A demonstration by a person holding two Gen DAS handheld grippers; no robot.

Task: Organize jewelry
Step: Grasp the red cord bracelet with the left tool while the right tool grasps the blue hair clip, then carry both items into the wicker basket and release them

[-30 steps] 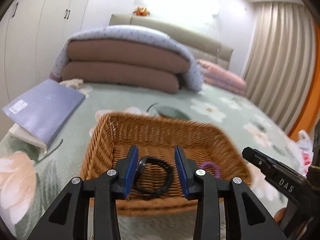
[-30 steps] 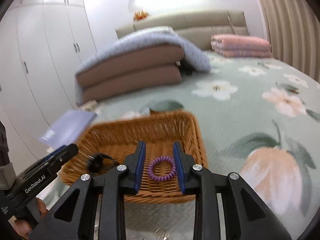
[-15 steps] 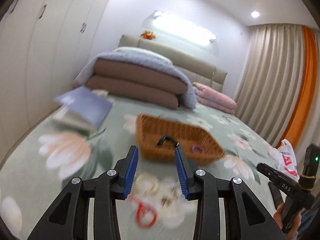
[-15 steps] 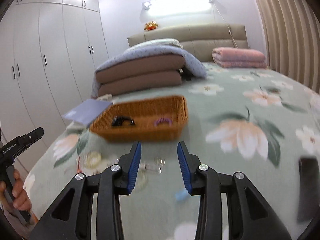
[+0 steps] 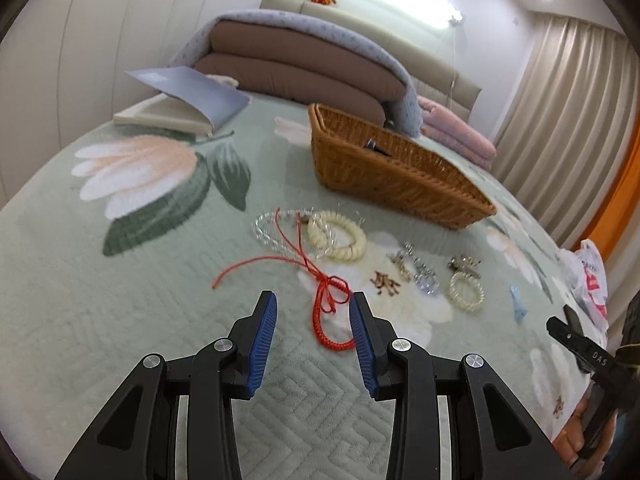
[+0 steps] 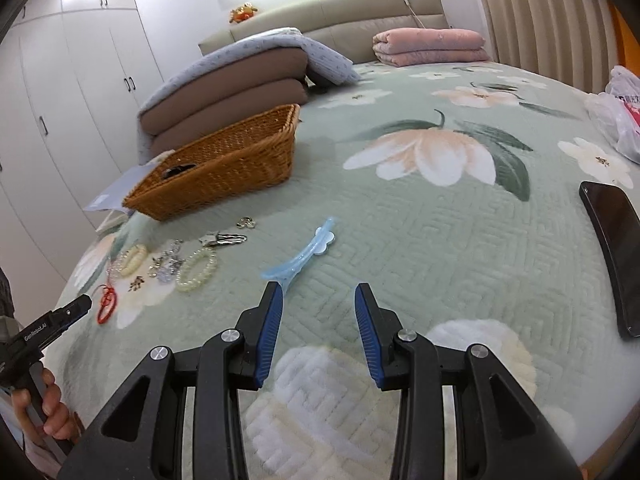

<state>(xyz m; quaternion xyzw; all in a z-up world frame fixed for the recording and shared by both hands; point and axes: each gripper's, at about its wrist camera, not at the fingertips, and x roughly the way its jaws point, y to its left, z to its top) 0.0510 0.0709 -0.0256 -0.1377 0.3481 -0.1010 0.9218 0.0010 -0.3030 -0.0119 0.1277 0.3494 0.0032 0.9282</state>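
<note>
My left gripper [image 5: 312, 304] is open just above the bed, and the loop of a red braided cord bracelet [image 5: 320, 332] lies between its fingers, untouched. Beyond it lie a cream spiral hair tie [image 5: 340, 236], a clear bead bracelet [image 5: 266, 232], small metal pieces [image 5: 416, 268] and a pearl bracelet [image 5: 466, 290]. My right gripper [image 6: 319, 292] is open and empty. A pale blue hair clip [image 6: 304, 254] lies with its near end by the gripper's left fingertip. The wicker basket [image 6: 224, 168] stands further back with a black band [image 6: 178, 170] inside.
A black phone [image 6: 616, 256] lies at the right, near the bed's edge, with a plastic bag [image 6: 622, 116] behind it. A blue book [image 5: 188, 100] and folded quilts [image 5: 304, 64] sit behind the basket. A folded pink blanket [image 6: 428, 46] lies by the headboard.
Both grippers have pulled back from over the basket and sunk toward the loose jewelry on the bed. The right jaws stand a little wider than a second ago.
</note>
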